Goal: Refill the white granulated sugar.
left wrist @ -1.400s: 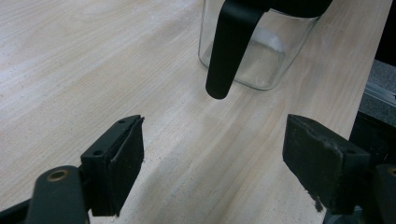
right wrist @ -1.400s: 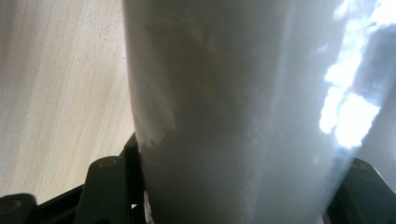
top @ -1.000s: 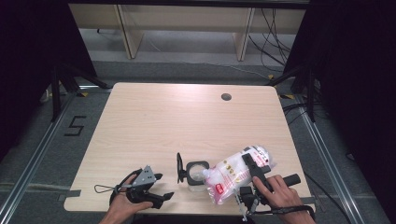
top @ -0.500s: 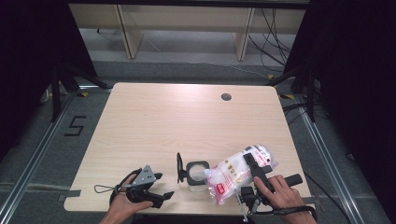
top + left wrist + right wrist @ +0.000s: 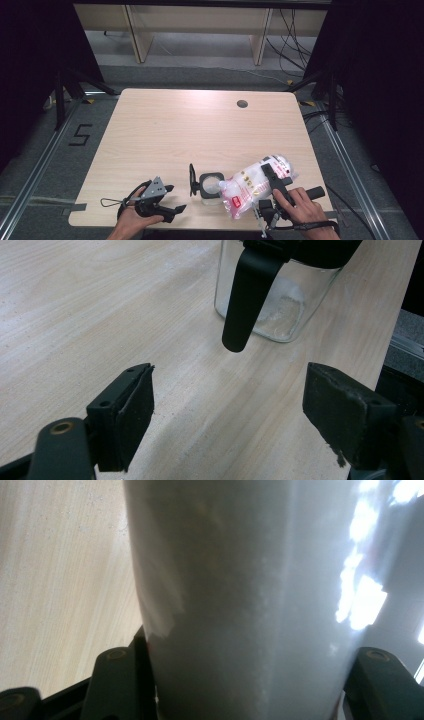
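Near the tabletop's (image 5: 165, 130) front edge, I note the white bag (image 5: 252, 187) tilted over the glass jar (image 5: 211, 186), clamped in my right hand-held gripper (image 5: 274, 182). My left hand-held gripper (image 5: 172, 199) rests beside the jar, jaws apart, empty.

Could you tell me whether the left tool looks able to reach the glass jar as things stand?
Probably yes: the left tool is open and faces the glass jar, with bare table between them.
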{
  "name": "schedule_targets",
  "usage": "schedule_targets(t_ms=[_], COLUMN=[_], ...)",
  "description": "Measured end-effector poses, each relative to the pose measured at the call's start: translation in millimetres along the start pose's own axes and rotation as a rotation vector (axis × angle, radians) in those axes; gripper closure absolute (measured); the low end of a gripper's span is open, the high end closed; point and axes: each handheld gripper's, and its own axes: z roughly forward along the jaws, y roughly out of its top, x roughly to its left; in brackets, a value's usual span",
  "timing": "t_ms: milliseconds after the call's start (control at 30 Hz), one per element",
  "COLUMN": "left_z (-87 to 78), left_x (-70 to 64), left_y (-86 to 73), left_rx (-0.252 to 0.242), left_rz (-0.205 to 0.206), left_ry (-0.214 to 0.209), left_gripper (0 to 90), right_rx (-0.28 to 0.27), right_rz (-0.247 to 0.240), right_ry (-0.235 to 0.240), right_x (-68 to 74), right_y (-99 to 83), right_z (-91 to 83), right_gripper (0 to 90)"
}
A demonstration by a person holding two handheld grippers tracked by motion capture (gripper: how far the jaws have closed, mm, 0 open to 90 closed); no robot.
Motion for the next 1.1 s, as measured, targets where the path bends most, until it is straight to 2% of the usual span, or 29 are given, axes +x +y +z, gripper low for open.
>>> schedule_targets(t_ms=[33, 100, 233, 300, 333, 367, 433, 700, 733, 800, 900, 933, 967, 1100], left_z=[0.3, 0.5, 0.3, 0.2, -0.2, -0.2, -0.1, -0.7, -0.6, -0.8, -1.0, -1.1, -1.2, -1.0], left_x=[-0.2, -0.1, 0.0, 0.5, 0.3, 0.3, 0.2, 1.0, 1.0, 0.9, 1.6, 1.5, 1.3, 2.3], left_y=[-0.2, -0.1, -0.1, 0.0, 0.0, 0.1, 0.1, 0.2, 0.3, 0.2, 0.5, 0.5, 0.4, 0.7], left_rx=[-0.002, 0.0, -0.003, -0.002, 0.0, 0.0, 0.0, -0.002, -0.002, -0.002, -0.003, -0.003, -0.003, -0.003], left_rz=[-0.003, 0.0, -0.003, -0.002, 0.0, 0.001, -0.001, 0.003, 0.002, 0.0, 0.011, 0.009, 0.007, 0.022], left_ry=[-0.005, -0.007, -0.005, -0.004, 0.0, -0.001, -0.001, -0.005, -0.006, -0.005, -0.004, -0.003, -0.003, -0.007], left_gripper=[20.3, 20.3, 20.3, 20.3, 20.3, 20.3, 20.3, 20.3, 20.3, 20.3, 20.3, 20.3, 20.3, 20.3], right_rx=[0.0, 0.006, 0.01, 0.011, 0.017, 0.013, 0.001, -0.011, 0.005, 0.015, 0.005, 0.009, -0.013, -0.017], right_rz=[0.016, 0.005, 0.02, 0.012, 0.041, 0.044, 0.016, 0.017, 0.051, 0.062, 0.046, 0.062, 0.024, 0.028], right_ry=[-0.007, -0.002, 0.0, -0.001, 0.002, -0.004, -0.003, -0.009, 0.004, 0.006, 0.005, 0.004, -0.015, -0.017], right_x=[1.6, 0.3, 1.1, 0.3, 2.4, 2.7, -0.3, -0.4, 1.5, 2.2, 0.6, 1.7, -0.8, -1.4], right_y=[-0.2, -0.3, -0.8, -0.7, -0.8, -0.9, -1.1, 0.0, -0.3, -0.3, -0.3, -0.3, 0.0, 0.3], right_z=[0.1, 0.1, -0.5, -0.5, -1.1, -1.3, -0.8, -1.5, -2.6, -3.6, -3.3, -3.8, -2.8, -3.4], right_gripper=[41.5, 41.5, 41.5, 41.5, 41.5, 41.5, 41.5, 41.5, 41.6, 41.6, 41.6, 41.6, 41.6, 41.6])
